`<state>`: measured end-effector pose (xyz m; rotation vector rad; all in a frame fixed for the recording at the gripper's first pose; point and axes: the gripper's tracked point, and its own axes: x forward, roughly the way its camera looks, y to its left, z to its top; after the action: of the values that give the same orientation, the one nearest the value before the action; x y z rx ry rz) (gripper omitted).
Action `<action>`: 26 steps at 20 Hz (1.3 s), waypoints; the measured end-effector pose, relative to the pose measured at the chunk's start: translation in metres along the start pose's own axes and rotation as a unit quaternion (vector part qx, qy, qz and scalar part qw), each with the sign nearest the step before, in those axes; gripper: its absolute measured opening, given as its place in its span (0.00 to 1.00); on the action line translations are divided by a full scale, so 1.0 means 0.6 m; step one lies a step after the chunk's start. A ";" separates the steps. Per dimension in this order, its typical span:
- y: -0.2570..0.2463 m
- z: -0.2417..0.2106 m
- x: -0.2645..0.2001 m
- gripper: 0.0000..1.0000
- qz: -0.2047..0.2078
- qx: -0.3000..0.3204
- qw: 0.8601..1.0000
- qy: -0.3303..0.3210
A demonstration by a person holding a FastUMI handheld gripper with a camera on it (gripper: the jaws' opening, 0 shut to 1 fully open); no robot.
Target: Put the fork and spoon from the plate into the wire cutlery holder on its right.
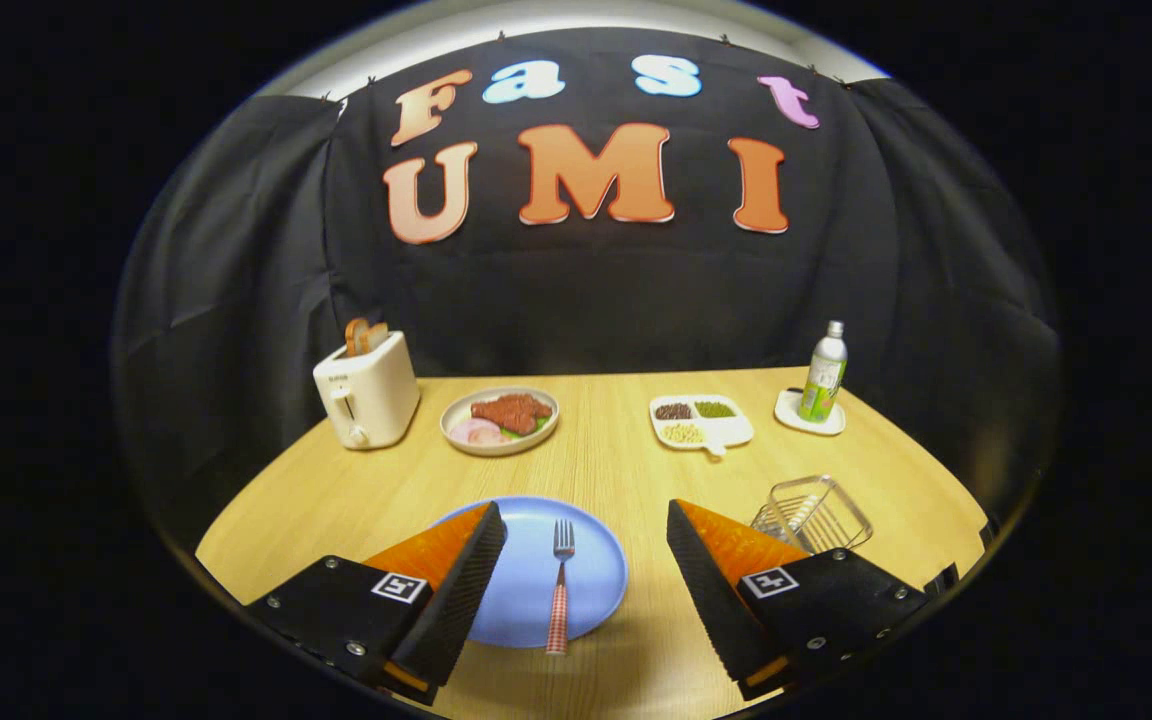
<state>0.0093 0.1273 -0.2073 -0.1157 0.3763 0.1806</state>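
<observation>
A blue plate (591, 590) lies on the wooden table between my fingers. On it rests a fork (560, 584) with a red-and-white checked handle, tines pointing away from me, handle end over the plate's near rim. My gripper (584, 525) hovers over the plate, open wide, with the fork lying in the gap and neither finger touching it. The left finger (466, 580) covers the plate's left part. A wire cutlery holder (813, 514) stands just right of the plate, partly behind the right finger (711, 580). I see no spoon on the visible part of the plate.
At the back stand a white toaster (368, 400) with toast in it, a plate of meat and vegetables (499, 420), a divided dish of beans (700, 422) and a bottle (823, 373) on a white coaster. Bare table (626, 470) lies between these and the blue plate.
</observation>
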 end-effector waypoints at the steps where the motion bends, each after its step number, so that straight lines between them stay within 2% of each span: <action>1: 0.005 -0.022 0.011 0.98 0.003 -0.006 1.000 0.015; 6: 0.022 -0.107 0.054 0.98 0.006 -0.030 0.997 0.071; 9: 0.025 -0.122 0.068 0.96 0.001 -0.046 0.995 0.085; 17: 0.033 -0.165 0.083 0.58 -0.001 -0.056 0.990 0.133; 18: 0.035 -0.169 0.084 0.49 0.000 -0.050 0.989 0.136; 23: 0.027 -0.180 0.091 0.24 -0.014 -0.044 0.987 0.151; 24: 0.027 -0.180 0.091 0.16 -0.015 -0.043 0.988 0.150; 26: 0.026 -0.180 0.093 0.13 -0.016 -0.038 0.987 0.153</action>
<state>0.0190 0.1353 -0.3290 -0.2257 0.6739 0.1454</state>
